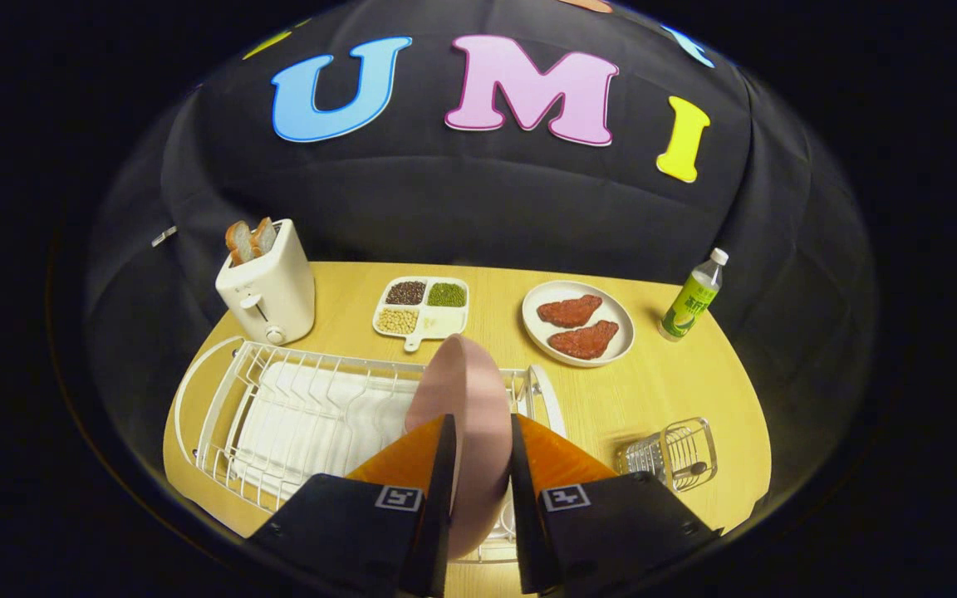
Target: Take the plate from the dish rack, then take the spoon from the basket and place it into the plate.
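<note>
Between the fingers (478,444) a pink plate (462,390) stands on edge, clamped on both faces, over the white dish rack (279,415). Right of the rack on the bench (661,382), a wire basket (678,453) holds a spoon (689,470); beyond, a white plate (543,332) carries two red patties (576,325).

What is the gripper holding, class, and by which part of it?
The gripper holds the pink plate on edge by its rim, one finger on each face, above the dish rack.
</note>
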### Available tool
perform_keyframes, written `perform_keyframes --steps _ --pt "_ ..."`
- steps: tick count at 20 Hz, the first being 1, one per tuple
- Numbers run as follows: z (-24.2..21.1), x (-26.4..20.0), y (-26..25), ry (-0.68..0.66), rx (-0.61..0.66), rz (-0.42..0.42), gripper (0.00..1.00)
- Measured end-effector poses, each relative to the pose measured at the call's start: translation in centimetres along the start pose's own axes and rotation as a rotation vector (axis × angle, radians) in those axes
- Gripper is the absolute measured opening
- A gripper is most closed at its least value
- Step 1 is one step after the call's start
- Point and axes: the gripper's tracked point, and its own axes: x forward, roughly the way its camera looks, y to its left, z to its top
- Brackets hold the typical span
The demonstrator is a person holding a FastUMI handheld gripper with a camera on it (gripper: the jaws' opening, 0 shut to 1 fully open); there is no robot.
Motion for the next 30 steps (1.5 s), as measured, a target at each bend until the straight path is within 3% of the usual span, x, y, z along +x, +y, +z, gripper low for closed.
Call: perform_keyframes --steps 4,10,24,30 --pt "0.1 0.0 0.2 0.012 0.034 -0.052 0.28" --pt "2.6 -1.7 2.2 -0.114 -0.115 -0.123 0.27" --pt "1.7 -3.4 3.8 -0.125 -0.197 -0.215 0.27" --pt "2.4 -3.5 3.0 -0.15 -0.198 -0.202 0.27"
